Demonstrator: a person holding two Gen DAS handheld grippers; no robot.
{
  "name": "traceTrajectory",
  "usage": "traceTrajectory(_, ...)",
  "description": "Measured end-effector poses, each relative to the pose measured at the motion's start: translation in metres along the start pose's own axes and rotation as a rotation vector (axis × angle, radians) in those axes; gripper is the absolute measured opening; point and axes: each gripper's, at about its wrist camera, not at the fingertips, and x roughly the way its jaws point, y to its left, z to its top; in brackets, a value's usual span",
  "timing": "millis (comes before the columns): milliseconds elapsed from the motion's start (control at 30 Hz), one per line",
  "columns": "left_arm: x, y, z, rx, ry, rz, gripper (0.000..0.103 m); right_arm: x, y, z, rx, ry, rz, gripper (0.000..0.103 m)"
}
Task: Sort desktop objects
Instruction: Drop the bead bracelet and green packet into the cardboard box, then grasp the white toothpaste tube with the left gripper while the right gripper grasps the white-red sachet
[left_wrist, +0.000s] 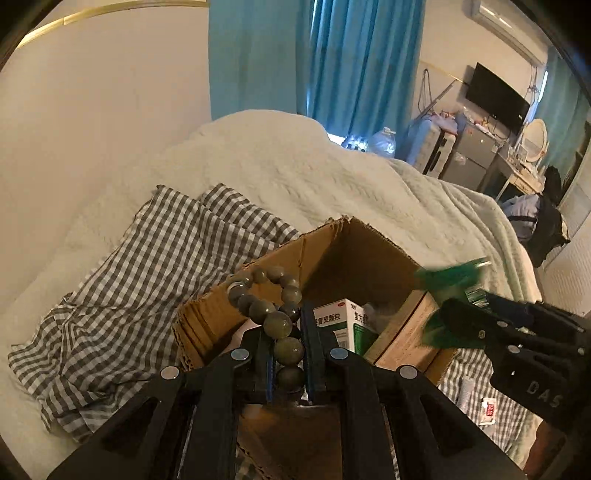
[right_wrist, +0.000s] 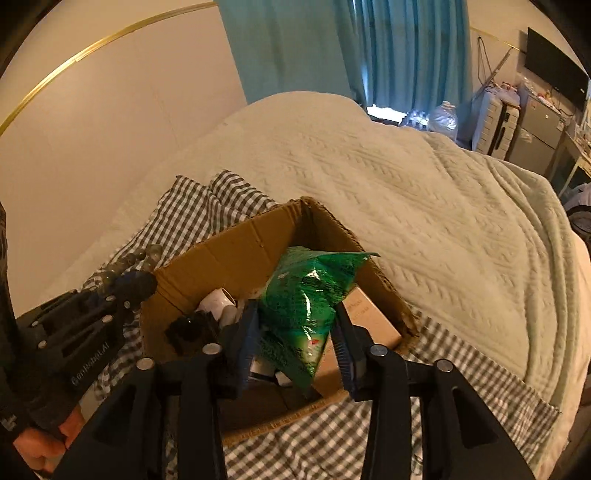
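Left wrist view: the left gripper (left_wrist: 286, 332) clamps a bead bracelet (left_wrist: 271, 310) over the cardboard box (left_wrist: 258, 266); the right gripper (right_wrist: 295, 332), jaws pinching a green packet (right_wrist: 303, 299), hovers there, seemingly for dropping in.

Open-topped box, partly filled, approached by two loaded grippers

The cardboard box (right_wrist: 236, 254) is walled on all sides, so entry is left only from above. Its floor is crowded by a medicine carton (left_wrist: 341, 323), a tan box (right_wrist: 369, 317) and white items (right_wrist: 221, 301). The mouth is partly taken up by the green packet (right_wrist: 306, 306) and the bead bracelet (left_wrist: 273, 310).
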Motion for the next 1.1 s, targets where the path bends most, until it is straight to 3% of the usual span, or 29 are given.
traceTrajectory(67, -0.001, 0.001, -0.001, 0.004, 0.007, 0.016, 0.02, -0.003, -0.001, 0.002, 0.012, -0.01, 0.006, 0.06)
traceTrajectory(100, -0.002, 0.0, 0.0, 0.01, 0.008, 0.015, 0.032, -0.008, -0.002, 0.001, 0.014, -0.017, 0.006, 0.06)
traceTrajectory(133, -0.005, -0.001, -0.001, 0.016, 0.002, 0.024, 0.051, -0.011, 0.0, 0.001, 0.012, -0.019, 0.003, 0.06)
traceTrajectory(200, -0.017, -0.004, -0.001, 0.021, -0.033, 0.05, 0.072, -0.02, -0.002, 0.0, 0.005, -0.029, -0.013, 0.06)
traceTrajectory(467, -0.062, -0.023, -0.002, -0.022, -0.091, 0.005, 0.077, -0.091, -0.043, -0.023, 0.035, -0.09, -0.078, 0.06)
traceTrajectory(700, -0.105, -0.082, -0.016, 0.023, -0.138, -0.068, 0.083, -0.162, -0.116, -0.066, 0.114, -0.131, -0.183, 0.06)
traceTrajectory(800, -0.113, -0.109, -0.026, 0.029, -0.128, -0.092, 0.094, -0.179, -0.147, -0.089, 0.143, -0.119, -0.238, 0.061)
traceTrajectory(967, -0.108, -0.154, -0.053, 0.036, -0.109, -0.127, 0.094, -0.191, -0.198, -0.135, 0.201, -0.078, -0.307, 0.061)
traceTrajectory(1100, -0.075, -0.19, -0.096, 0.036, -0.06, -0.147, 0.094, -0.18, -0.231, -0.17, 0.261, -0.032, -0.329, 0.062)
